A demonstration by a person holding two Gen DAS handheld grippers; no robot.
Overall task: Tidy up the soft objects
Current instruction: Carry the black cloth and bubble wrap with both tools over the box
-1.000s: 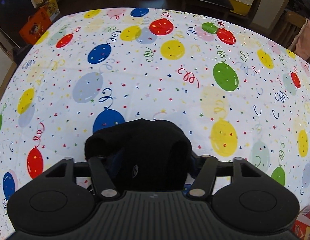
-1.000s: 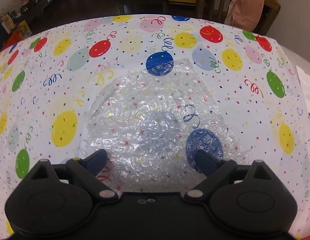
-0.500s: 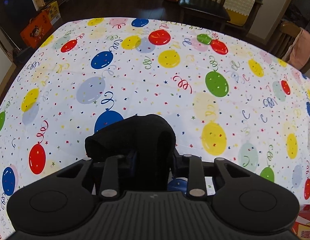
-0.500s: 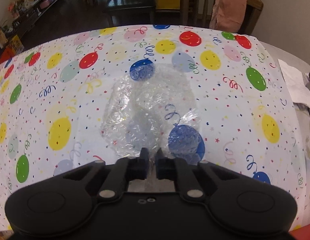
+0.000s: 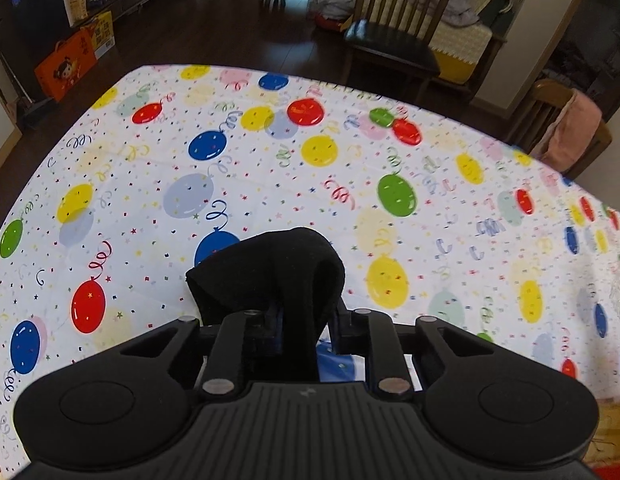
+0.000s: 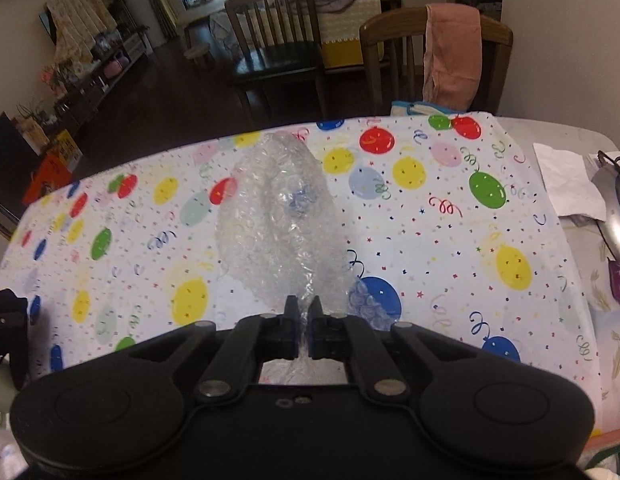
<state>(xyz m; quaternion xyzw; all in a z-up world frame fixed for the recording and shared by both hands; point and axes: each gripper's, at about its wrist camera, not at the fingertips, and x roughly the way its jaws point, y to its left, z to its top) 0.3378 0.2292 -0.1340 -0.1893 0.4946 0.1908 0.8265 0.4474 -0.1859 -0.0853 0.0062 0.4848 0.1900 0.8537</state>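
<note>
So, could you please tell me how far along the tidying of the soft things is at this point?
Nothing looks put away yet. In hand: the left hand-held gripper is closing on a black cloth, and the right hand-held gripper is shut on a sheet of bubble wrap that trails out over the balloon tablecloth. Left to do: placing both somewhere; no container shows in either view.

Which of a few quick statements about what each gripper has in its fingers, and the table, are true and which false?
1. The left gripper has black cloth between its closing fingers. True.
2. The right gripper grips a red towel. False: it pinches clear bubble wrap.
3. The tablecloth shows coloured balloons. True.
4. The right gripper's fingers stand wide apart. False: they are shut on the wrap.
</note>
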